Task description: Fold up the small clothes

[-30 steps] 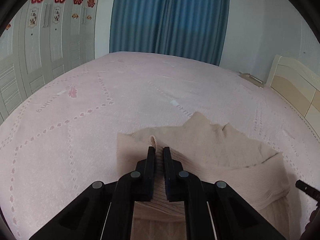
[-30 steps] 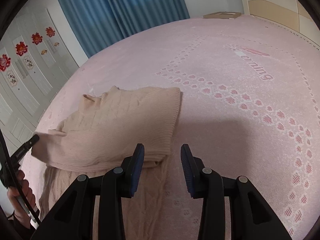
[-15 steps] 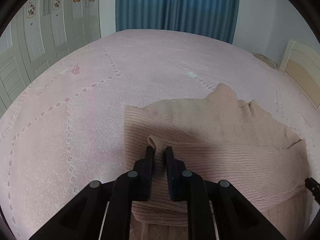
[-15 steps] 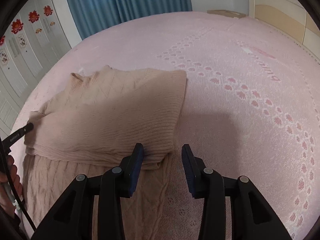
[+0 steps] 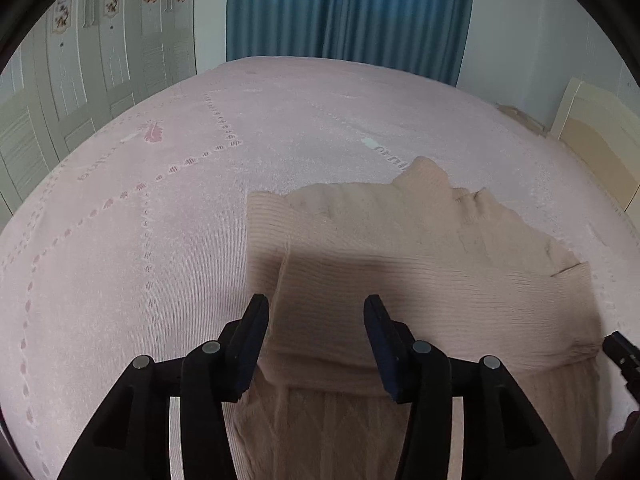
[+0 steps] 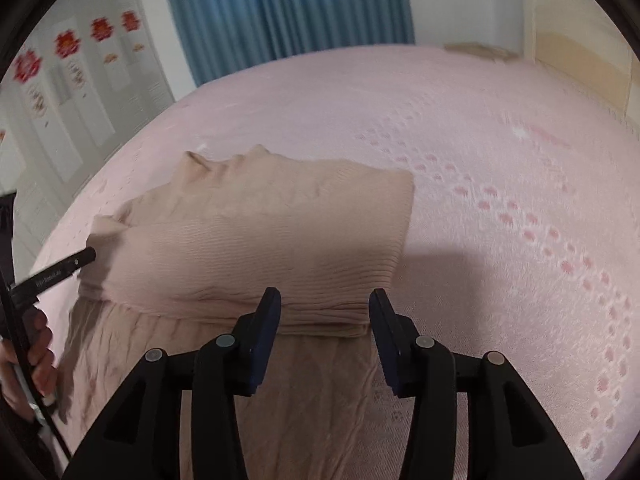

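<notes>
Both the left gripper (image 5: 316,312) and right gripper (image 6: 324,308) stand wide apart, empty, above the folded beige ribbed knit sweater (image 5: 420,256) on the pink patterned bedspread (image 5: 160,216).

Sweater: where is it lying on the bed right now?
The sweater lies flat on the pink bedspread, directly ahead of both open grippers, its collar pointing toward the blue curtain. In the left wrist view it fills the lower right.

Pink bedspread (image 5: 304,128): partial woven letters "ormi" by sweater collar; fainter lettering at left unreadable.
</notes>
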